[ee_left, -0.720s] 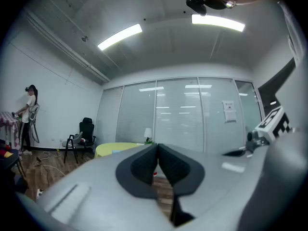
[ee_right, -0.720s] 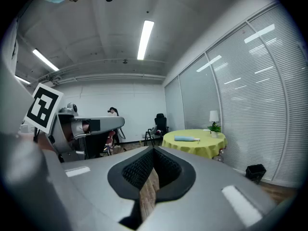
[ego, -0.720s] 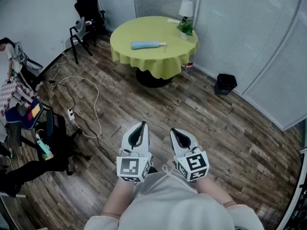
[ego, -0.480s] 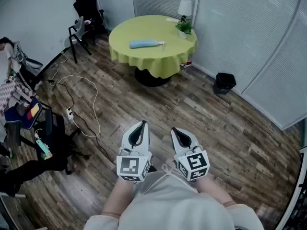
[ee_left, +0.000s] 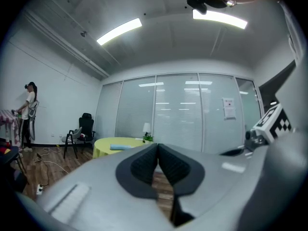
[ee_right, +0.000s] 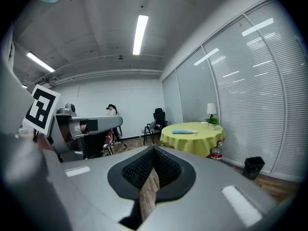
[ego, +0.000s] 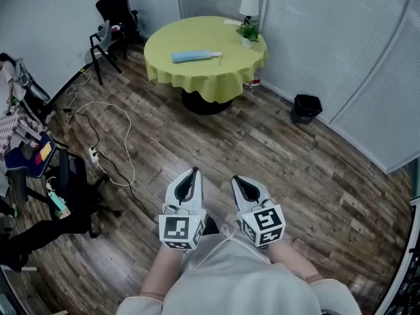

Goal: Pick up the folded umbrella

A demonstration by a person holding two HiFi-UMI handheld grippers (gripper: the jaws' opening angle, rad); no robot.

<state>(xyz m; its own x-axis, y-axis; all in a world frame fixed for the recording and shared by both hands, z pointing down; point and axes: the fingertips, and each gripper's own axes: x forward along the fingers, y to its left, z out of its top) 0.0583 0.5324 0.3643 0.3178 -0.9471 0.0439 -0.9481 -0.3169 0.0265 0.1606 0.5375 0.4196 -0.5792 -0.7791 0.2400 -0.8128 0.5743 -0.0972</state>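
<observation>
The folded umbrella (ego: 192, 56) is light blue with a pale handle and lies on a round table with a yellow-green cloth (ego: 216, 84) across the room. It also shows small in the left gripper view as the umbrella (ee_left: 120, 147) and in the right gripper view as the umbrella (ee_right: 184, 131). Both grippers are held close to the person's body, far from the table and side by side. My left gripper (ego: 191, 174) is shut and holds nothing. My right gripper (ego: 237, 180) is likewise shut and holds nothing.
A white lamp (ego: 248, 5) and a potted plant (ego: 247, 33) stand at the table's far edge. A black bin (ego: 306, 108) sits by the blinds at the right. Cables (ego: 111, 143) trail over the wood floor at the left, near black chairs (ego: 107, 18) and a cluttered stand (ego: 39, 169).
The table and umbrella have slid slightly up and left in the head view. Both grippers stay shut and side by side in front of the body.
</observation>
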